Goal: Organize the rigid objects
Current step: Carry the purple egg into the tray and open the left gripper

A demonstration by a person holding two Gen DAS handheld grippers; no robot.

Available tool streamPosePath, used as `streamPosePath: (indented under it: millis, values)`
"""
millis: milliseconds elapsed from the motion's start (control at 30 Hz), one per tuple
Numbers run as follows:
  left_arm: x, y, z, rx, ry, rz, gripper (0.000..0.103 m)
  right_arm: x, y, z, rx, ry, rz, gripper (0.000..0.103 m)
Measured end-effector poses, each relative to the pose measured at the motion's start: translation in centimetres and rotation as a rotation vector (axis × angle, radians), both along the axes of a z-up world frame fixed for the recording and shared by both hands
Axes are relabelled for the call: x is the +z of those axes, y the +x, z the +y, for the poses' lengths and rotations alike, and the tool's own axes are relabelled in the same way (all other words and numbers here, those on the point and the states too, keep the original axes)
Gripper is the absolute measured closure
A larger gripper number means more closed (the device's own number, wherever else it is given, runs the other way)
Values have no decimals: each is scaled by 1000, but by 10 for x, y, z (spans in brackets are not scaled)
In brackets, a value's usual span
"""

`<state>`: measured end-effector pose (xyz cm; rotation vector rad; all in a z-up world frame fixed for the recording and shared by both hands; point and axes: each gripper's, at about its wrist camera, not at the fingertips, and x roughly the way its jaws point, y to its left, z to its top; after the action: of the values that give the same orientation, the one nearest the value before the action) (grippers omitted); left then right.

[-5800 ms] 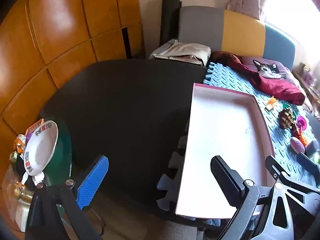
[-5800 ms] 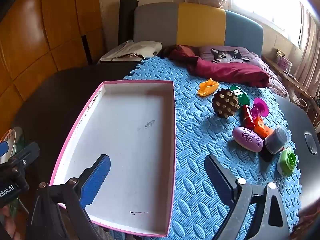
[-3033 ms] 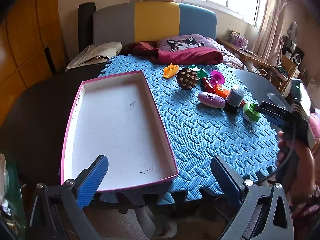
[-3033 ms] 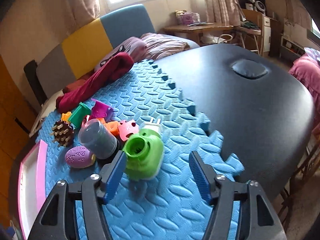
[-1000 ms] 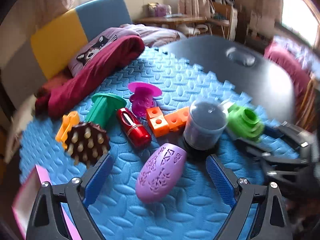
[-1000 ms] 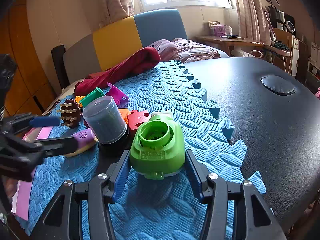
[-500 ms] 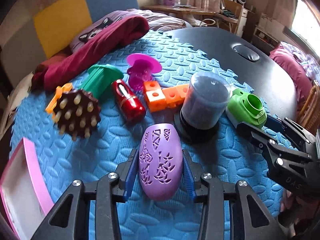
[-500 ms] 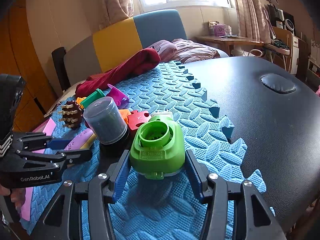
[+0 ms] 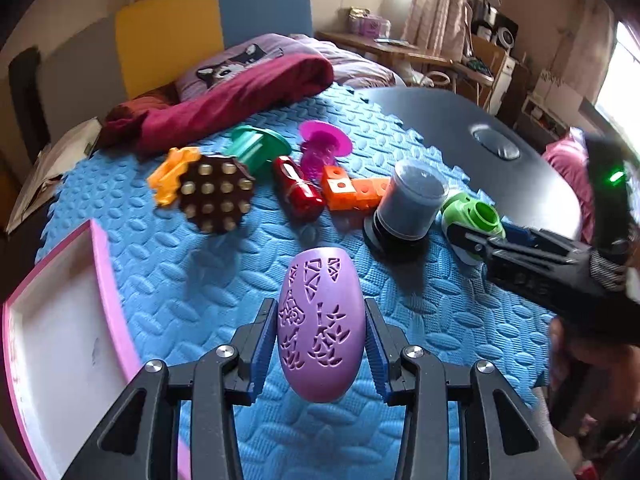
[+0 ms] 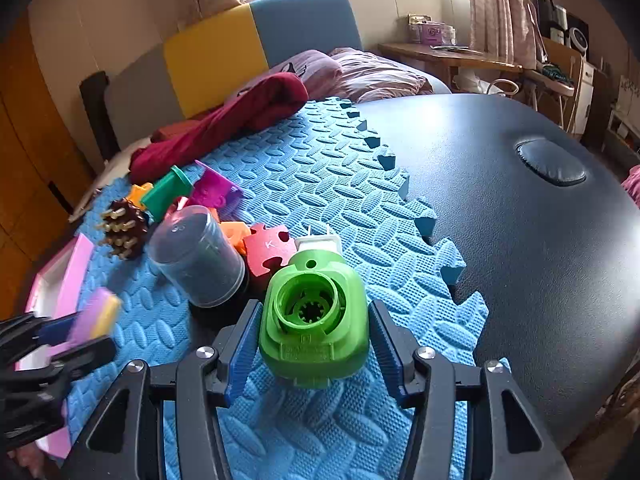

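Gripping the purple egg-shaped piece point(image 9: 320, 324) between its blue pads, our left claw point(image 9: 320, 344) has it clamped at mid-length, raised over the blue foam mat point(image 9: 200, 276); cut-out patterns cover its shell. Bare mat lies ahead of it, and the pink-rimmed white tray point(image 9: 105, 280) sits just left, its rim near the claw. Our right claw point(image 10: 314, 344) closes on the green plug-in device point(image 10: 314, 320), round socket facing up, white plug end pointing away; whether it touches the mat we cannot tell. Just beyond stands the dark clear-capped jar point(image 10: 198, 256), with a red puzzle piece point(image 10: 266, 250) beside it. Further back cluster the orange blocks point(image 9: 352, 192), red cylinder point(image 9: 298, 192), magenta piece point(image 9: 324, 148), green spool point(image 9: 258, 150), brown spiky ball point(image 9: 214, 196) and yellow-orange piece point(image 9: 172, 174). Right of the mat's jigsaw edge the dark counter point(image 10: 520, 220) runs bare to its rim.
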<state>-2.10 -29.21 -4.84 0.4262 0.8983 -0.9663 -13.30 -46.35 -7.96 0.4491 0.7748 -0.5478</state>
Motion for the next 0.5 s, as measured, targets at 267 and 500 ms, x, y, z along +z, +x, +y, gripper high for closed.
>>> streamPosePath:
  millis: [267, 500]
  values:
    - [23, 17, 52, 97, -59, -11, 61, 1, -4, 8, -13, -33, 28, 50]
    - [26, 42, 110, 216, -73, -13, 61, 1, -27, 23, -5, 11, -6, 50]
